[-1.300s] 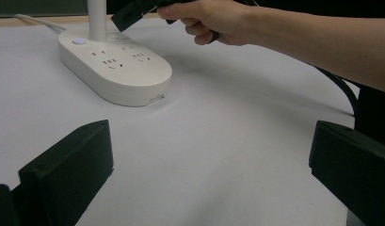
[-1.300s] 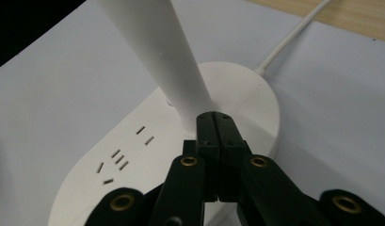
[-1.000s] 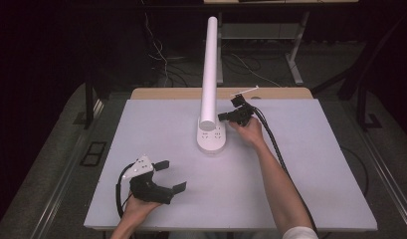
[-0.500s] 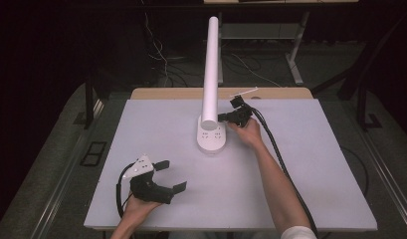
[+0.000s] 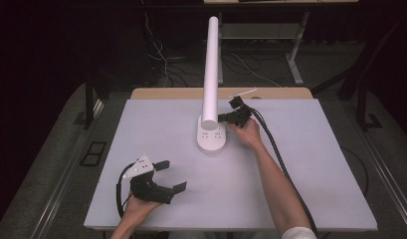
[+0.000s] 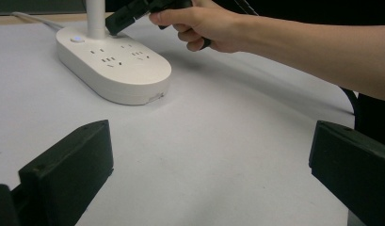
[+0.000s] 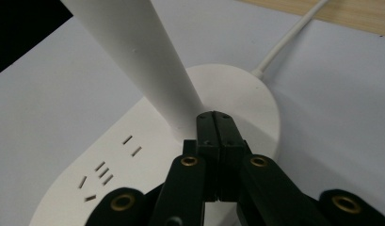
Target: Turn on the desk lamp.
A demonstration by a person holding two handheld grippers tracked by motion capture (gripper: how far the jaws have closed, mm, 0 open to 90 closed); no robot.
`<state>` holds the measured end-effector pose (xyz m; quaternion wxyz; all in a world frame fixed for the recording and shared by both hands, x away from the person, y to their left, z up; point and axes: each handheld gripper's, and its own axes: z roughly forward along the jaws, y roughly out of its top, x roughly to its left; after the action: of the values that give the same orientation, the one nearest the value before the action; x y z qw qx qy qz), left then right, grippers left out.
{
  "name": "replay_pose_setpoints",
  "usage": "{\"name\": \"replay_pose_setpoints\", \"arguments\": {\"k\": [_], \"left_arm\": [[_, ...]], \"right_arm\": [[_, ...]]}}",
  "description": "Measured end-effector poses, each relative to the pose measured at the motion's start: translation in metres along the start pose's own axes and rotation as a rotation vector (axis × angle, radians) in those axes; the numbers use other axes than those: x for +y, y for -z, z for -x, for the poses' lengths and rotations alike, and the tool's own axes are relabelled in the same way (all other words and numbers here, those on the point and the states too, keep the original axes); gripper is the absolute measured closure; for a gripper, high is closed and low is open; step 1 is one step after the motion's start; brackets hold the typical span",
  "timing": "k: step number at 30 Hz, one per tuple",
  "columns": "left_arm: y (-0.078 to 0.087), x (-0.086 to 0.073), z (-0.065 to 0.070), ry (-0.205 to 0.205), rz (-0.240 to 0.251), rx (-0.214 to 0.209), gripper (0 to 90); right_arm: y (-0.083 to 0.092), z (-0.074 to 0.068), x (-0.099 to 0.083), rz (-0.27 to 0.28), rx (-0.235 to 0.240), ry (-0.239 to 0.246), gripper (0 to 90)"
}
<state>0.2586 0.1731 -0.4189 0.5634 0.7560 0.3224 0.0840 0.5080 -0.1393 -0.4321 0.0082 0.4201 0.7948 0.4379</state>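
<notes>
A white socket base [image 5: 211, 139] with a tall white pole [image 5: 211, 69] stands mid-table. My right gripper [image 5: 222, 118] is at the base's right side, jaws pressed together with nothing between them. In the right gripper view its tip [image 7: 217, 123] sits right at the foot of the pole [image 7: 133, 56], over the base [image 7: 246, 94]; whether it touches I cannot tell. My left gripper [image 5: 173, 175] rests open near the table's front left, well apart from the base. The left gripper view shows its wide-spread jaws [image 6: 209, 174], the base [image 6: 115, 66] and the right gripper [image 6: 116, 23].
A white cable [image 7: 289, 37] runs from the base toward the wooden strip at the table's far edge [image 5: 290, 93]. Socket slots [image 7: 103, 172] and a small lit button [image 6: 77, 39] mark the base's top. The grey table surface [image 5: 315, 164] lies open around both hands.
</notes>
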Motion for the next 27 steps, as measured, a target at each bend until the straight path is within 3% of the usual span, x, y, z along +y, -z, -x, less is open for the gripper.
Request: {"name": "replay_pose_setpoints", "arguments": {"k": [10, 27], "left_arm": [[0.0, 0.0, 0.0, 0.002, 0.0, 0.0, 0.0], [-0.001, 0.0, 0.001, 0.002, -0.002, 0.001, 0.0]], "right_arm": [[0.003, 0.001, 0.001, -0.011, -0.02, 0.001, 89.8], [0.026, -0.005, 0.006, -0.004, -0.024, 0.038, 89.8]]}}
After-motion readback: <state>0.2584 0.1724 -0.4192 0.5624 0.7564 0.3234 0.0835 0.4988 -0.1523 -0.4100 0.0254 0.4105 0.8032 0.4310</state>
